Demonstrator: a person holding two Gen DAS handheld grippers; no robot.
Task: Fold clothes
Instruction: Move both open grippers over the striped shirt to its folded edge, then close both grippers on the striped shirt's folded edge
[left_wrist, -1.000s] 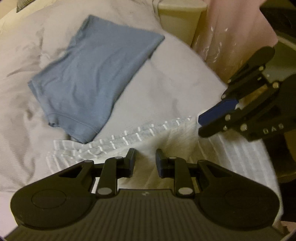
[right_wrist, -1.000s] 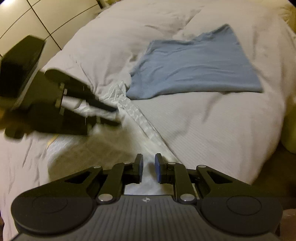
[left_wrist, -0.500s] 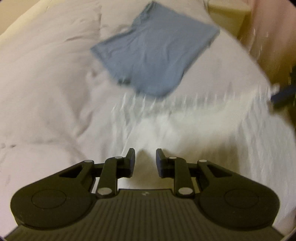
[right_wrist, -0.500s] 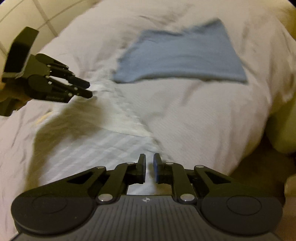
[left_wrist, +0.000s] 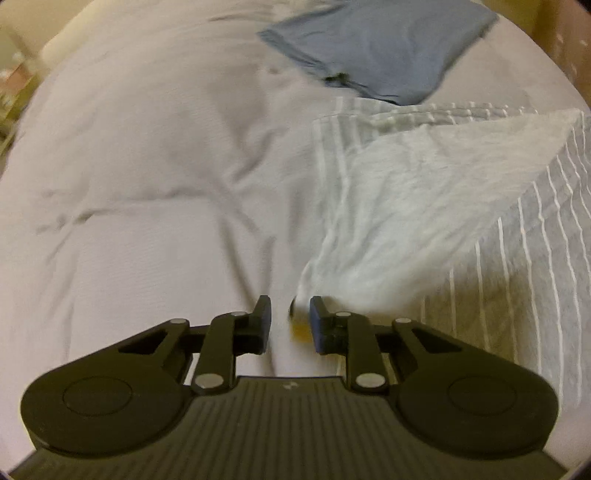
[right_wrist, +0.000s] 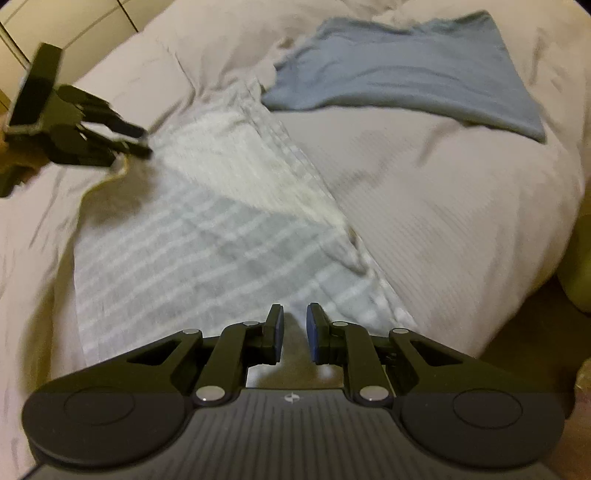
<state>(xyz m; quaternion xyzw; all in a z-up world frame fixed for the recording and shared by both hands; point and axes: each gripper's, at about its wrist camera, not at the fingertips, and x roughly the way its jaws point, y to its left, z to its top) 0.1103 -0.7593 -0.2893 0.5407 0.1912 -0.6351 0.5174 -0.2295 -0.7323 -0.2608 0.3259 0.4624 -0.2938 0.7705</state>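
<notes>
A white striped garment (left_wrist: 424, 206) lies spread on the bed, also in the right wrist view (right_wrist: 207, 236). My left gripper (left_wrist: 290, 321) holds a corner of it between narrowly spaced jaws; that corner is pulled out to the left. It shows at the far left of the right wrist view (right_wrist: 142, 142), at the garment's corner. My right gripper (right_wrist: 294, 325) hovers over the garment's near edge with a small gap and nothing between its pads. A folded blue garment (left_wrist: 373, 40) lies at the far side, also in the right wrist view (right_wrist: 406, 70).
The bed carries a wrinkled white duvet (left_wrist: 147, 155). Its edge drops off at the right in the right wrist view (right_wrist: 546, 236). Pale cabinet doors (right_wrist: 74, 22) stand beyond the bed at the upper left.
My left gripper has swung left across the bed, drawing the striped garment's corner with it. The right gripper has pulled back toward the garment's near edge.
</notes>
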